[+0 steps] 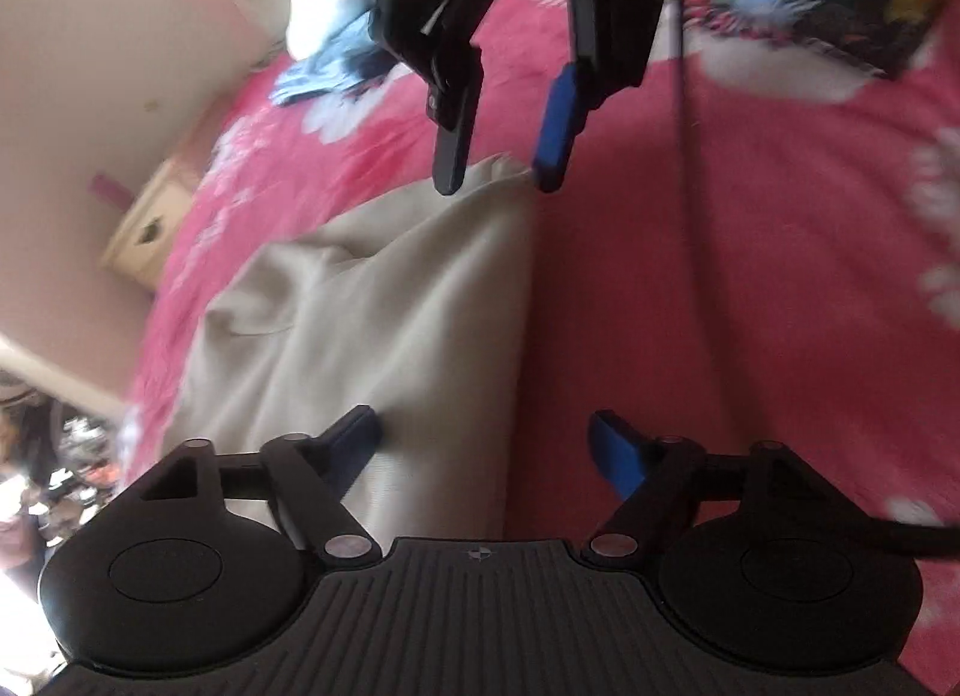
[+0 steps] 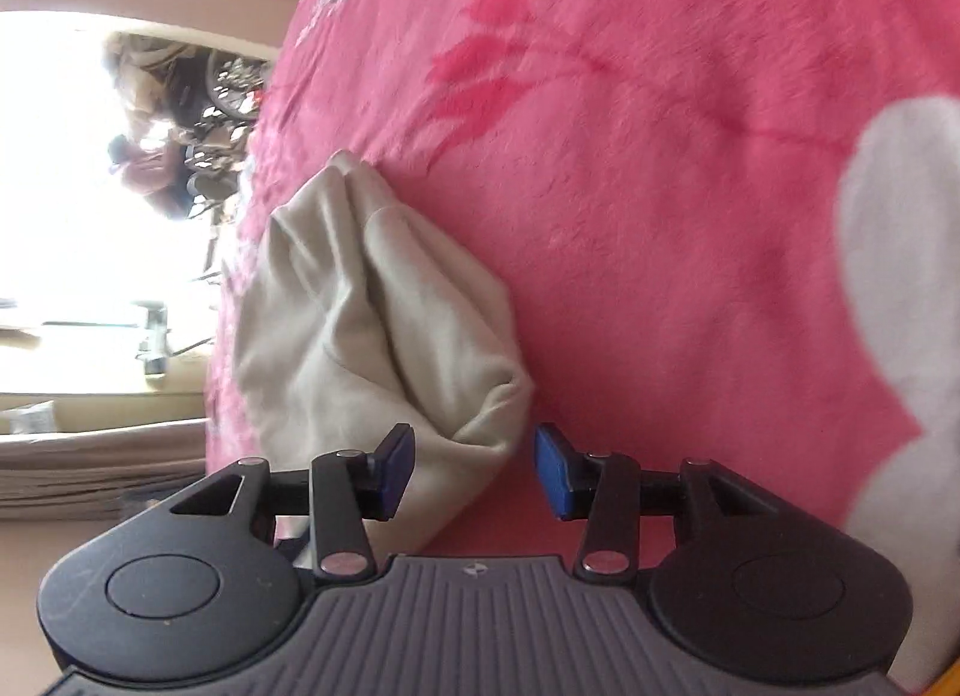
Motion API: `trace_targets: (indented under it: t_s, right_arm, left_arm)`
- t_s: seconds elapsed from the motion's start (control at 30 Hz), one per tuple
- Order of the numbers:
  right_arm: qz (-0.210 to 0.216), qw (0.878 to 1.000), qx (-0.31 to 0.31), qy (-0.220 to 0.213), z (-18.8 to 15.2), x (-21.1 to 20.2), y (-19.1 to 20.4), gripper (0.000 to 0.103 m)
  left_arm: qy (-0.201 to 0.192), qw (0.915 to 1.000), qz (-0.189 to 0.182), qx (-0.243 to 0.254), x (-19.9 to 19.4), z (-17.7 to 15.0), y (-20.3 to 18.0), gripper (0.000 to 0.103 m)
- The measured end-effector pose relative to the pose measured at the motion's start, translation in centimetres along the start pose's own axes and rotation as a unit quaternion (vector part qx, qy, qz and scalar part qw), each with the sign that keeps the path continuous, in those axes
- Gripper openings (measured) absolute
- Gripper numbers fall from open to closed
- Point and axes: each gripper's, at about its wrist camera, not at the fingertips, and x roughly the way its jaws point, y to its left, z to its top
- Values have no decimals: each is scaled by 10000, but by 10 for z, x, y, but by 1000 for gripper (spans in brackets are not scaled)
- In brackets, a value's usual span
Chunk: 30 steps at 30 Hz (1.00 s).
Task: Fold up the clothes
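We see a cream garment [image 2: 372, 324] lying bunched and creased on the pink flowered bed cover [image 2: 690, 216], its folds running to a rumpled corner. Our right tongs [image 2: 474, 471] stand open with that corner between the blue pads. Our left tongs [image 1: 483, 456] are spread wide over the cloth's other end, gripping nothing. A blue cloth [image 1: 324, 75] lies well apart.

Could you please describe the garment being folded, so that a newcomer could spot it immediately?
Start with the pink flowered blanket covering the bed. On it lies a cream garment, plain and unpatterned, unlike the blue cloth further back.
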Motion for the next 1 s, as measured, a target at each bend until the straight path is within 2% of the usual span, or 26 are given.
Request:
trace_targets:
  t_s: [0.03, 0.1, 0.17, 0.23, 0.43, 0.47, 0.57, 0.6, 0.73, 0.87, 1.0]
  right_arm:
    - [118, 9999, 13, 30, 1, 3, 0, 47]
    - [329, 9994, -31, 26, 3, 0, 4, 47]
    - [489, 9987, -109, 12, 6, -4, 8, 47]
    - [577, 9980, -261, 1, 8, -7, 14, 47]
    - [221, 9972, -713, 17, 8, 4, 27, 47]
    - [153, 9965, -826, -17, 7, 7, 30, 42]
    - [28, 9941, -1077, -113, 5, 13, 36, 14]
    - [41, 9940, -1083, -130, 5, 13, 35, 13]
    - [96, 9936, -1108, -199, 7, 13, 32, 12]
    - [150, 9931, -1133, -268, 8, 14, 28, 11]
    - [74, 9926, -1185, -238, 11, 16, 25, 11]
  left_arm:
    - [-9, 9994, 86, -335, 0, 2, 6, 56]
    - [-10, 9925, 21, -1220, -3, 5, 26, 52]
    - [-38, 9802, -156, -1971, -6, 1, 45, 49]
    - [-145, 9754, -191, -2192, -10, -4, 51, 44]
    - [-209, 9741, -179, -2246, -10, -7, 46, 43]
    - [-202, 9747, -147, -2222, -9, -5, 44, 43]
    - [-263, 9736, -59, -2267, -12, -2, 45, 43]
    - [-302, 9723, -40, -2318, -13, -2, 46, 43]
    - [-190, 9719, -119, -2345, -5, -1, 43, 44]
    - [-221, 9815, 86, -1901, -1, 0, 22, 44]
    - [-205, 9785, -1, -2054, 0, -2, 27, 47]
